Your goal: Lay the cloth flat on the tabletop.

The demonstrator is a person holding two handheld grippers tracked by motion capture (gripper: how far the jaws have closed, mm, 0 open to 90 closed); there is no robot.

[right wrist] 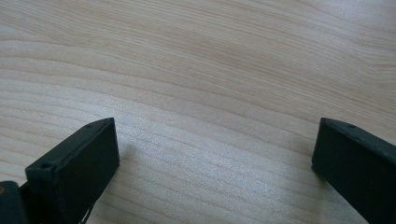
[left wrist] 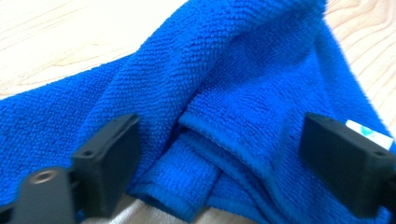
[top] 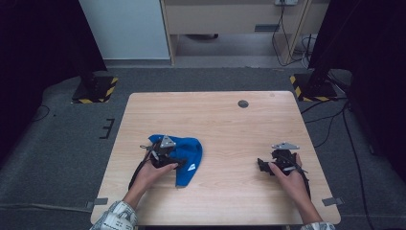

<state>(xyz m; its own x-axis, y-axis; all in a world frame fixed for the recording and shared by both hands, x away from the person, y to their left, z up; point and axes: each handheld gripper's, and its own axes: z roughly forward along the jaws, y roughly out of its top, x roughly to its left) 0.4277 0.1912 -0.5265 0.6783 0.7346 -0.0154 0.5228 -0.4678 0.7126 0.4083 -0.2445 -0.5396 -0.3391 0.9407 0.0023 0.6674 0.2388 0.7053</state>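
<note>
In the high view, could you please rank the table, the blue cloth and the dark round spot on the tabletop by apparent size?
1. Table, by far the largest.
2. Blue cloth, crumpled, partly under the left gripper.
3. Dark round spot, the smallest.

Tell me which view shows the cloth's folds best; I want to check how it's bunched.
The left gripper view: the blue cloth is close up, its overlapping folds and hemmed edge clear between the open left claw. The high view shows the cloth small and crumpled on the table. The right gripper view looks at bare wood.
</note>
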